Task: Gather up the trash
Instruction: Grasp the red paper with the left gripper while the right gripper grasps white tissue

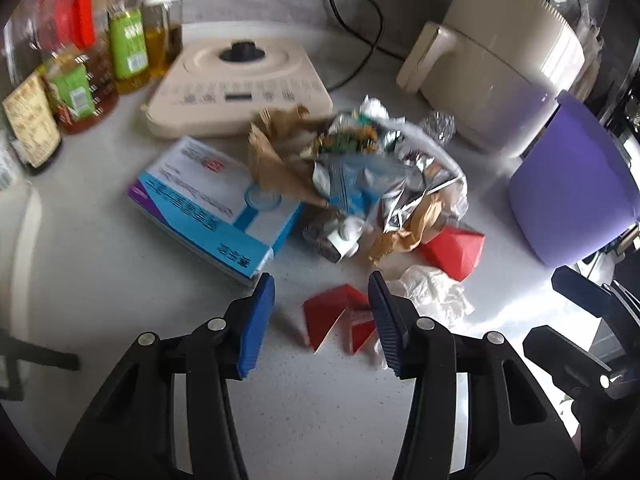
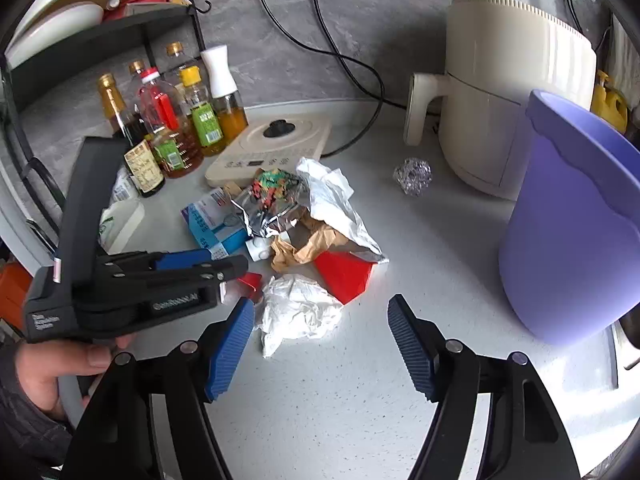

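A heap of trash lies on the white counter: a crumpled foil wrapper point(image 1: 360, 160) point(image 2: 272, 200), brown paper point(image 1: 272, 160), a blue and white box point(image 1: 216, 204), a red carton point(image 1: 456, 248) point(image 2: 344, 276), a foil ball point(image 2: 413, 176). My left gripper point(image 1: 322, 284) is open, low over a small red folded paper point(image 1: 328, 316) lying between its fingers; the left pad stands clear of it. My right gripper point(image 2: 320, 304) is open, its left finger beside a crumpled white tissue point(image 2: 296, 312) point(image 1: 436, 292). A purple bin point(image 2: 568, 240) point(image 1: 572, 192) stands at the right.
A beige induction cooker point(image 1: 240, 76), a cream air fryer point(image 2: 504, 92) and several oil and sauce bottles point(image 2: 180, 120) stand behind the heap. Black cords point(image 2: 352, 68) run to wall sockets. A person's hand point(image 2: 52, 368) holds the left gripper.
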`<act>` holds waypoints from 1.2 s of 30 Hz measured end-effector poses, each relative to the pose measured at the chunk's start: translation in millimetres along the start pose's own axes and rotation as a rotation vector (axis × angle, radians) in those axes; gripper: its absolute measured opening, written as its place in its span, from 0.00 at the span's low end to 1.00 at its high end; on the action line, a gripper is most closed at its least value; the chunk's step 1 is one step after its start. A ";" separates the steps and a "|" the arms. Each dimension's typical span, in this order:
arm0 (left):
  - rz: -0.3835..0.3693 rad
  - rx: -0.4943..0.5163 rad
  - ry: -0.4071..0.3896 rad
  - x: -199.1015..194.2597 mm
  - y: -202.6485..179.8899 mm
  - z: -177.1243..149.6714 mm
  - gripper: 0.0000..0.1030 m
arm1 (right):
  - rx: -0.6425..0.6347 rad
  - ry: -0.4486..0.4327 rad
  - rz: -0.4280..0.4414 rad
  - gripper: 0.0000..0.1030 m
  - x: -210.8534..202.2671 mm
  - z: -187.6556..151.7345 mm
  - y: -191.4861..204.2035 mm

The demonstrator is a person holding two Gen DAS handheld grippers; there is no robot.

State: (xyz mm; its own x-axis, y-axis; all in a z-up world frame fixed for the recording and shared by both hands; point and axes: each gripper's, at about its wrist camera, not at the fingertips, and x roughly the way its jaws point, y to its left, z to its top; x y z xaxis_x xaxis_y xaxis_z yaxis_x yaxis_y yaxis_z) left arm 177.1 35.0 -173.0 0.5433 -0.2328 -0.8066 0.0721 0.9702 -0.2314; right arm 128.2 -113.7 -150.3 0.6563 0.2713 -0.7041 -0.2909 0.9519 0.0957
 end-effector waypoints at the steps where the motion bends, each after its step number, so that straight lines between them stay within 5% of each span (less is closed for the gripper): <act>1: -0.005 0.002 0.006 3.3 1.1 0.4 0.46 | 0.003 0.007 -0.005 0.66 2.0 -0.8 0.7; 6: -0.048 0.023 0.033 8.4 1.9 0.9 0.24 | 0.013 0.030 -0.025 0.66 12.4 -3.1 4.6; 16: -0.083 0.040 0.009 -7.0 10.0 0.1 0.23 | 0.030 0.076 -0.021 0.61 36.7 -8.7 20.9; 26: -0.008 0.043 -0.014 -13.9 15.8 4.4 0.23 | 0.014 0.089 0.028 0.61 57.6 -8.3 24.8; 27: 0.002 0.039 -0.016 -14.8 15.7 4.4 0.23 | 0.004 0.104 0.039 0.56 64.0 -9.0 24.4; 31: 0.043 0.008 -0.031 -24.5 13.5 5.8 0.23 | -0.047 0.136 0.055 0.12 73.3 -9.9 23.6; 36: 0.075 -0.035 -0.087 -41.3 0.7 10.4 0.23 | -0.084 0.104 0.094 0.08 48.5 -1.7 11.8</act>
State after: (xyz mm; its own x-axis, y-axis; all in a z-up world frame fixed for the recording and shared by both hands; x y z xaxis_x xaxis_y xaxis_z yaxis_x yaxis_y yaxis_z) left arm 163.4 46.0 -134.2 0.6165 -0.1512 -0.7727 -0.0001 0.9814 -0.1921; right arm 155.5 -89.6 -184.5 0.5489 0.3384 -0.7643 -0.4079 0.9066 0.1084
